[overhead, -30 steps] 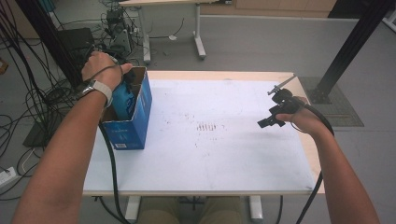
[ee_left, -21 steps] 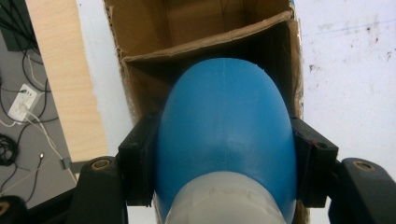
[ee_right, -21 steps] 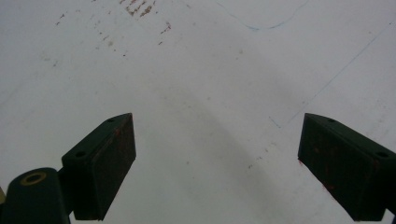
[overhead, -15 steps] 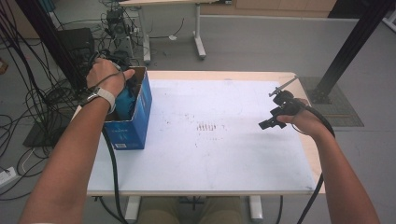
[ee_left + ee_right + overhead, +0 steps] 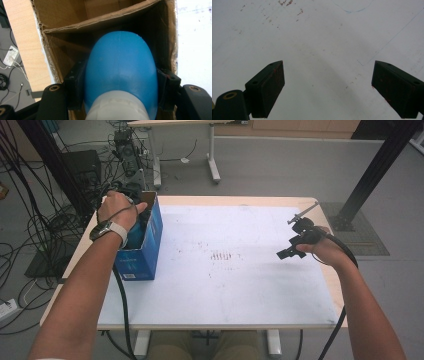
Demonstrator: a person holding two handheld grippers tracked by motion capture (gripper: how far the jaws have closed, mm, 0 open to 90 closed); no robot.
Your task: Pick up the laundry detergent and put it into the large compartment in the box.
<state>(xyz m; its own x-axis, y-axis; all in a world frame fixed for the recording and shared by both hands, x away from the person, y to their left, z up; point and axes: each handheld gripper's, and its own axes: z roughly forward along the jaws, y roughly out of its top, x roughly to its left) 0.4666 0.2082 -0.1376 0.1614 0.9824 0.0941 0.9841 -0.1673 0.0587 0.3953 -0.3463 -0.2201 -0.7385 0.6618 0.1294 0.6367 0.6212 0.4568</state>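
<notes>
The step in hand is placement: the left claw point(image 5: 120, 100) pinches a blue rounded object point(image 5: 120, 72) with a white lower part, its two jaws pressed against the object's sides. In the left gripper view the object sits above the mouth of an open cardboard box point(image 5: 62, 32), inside the line of the box walls. In the high view the left hand point(image 5: 117, 212) is over the same blue box point(image 5: 145, 255), which stands at the left edge of the bench point(image 5: 225, 285).

The right claw point(image 5: 327, 87) is spread wide, with nothing between its jaws. It hovers above the white bench surface, well apart from the box.

Judged from these views, the object is partly lowered into the box and not yet released. The next move calls for:

1. Continuing straight down, keeping the object clear of the inner cardboard flap beyond it.
2. Spreading the left claw only when the object rests on the box floor, which is hidden here.
3. Withdrawing upward without catching the box rim.

Writing: white print shows on the box's blue outer face in the high view, but it is too small to read. No other label or brand is legible.
</notes>
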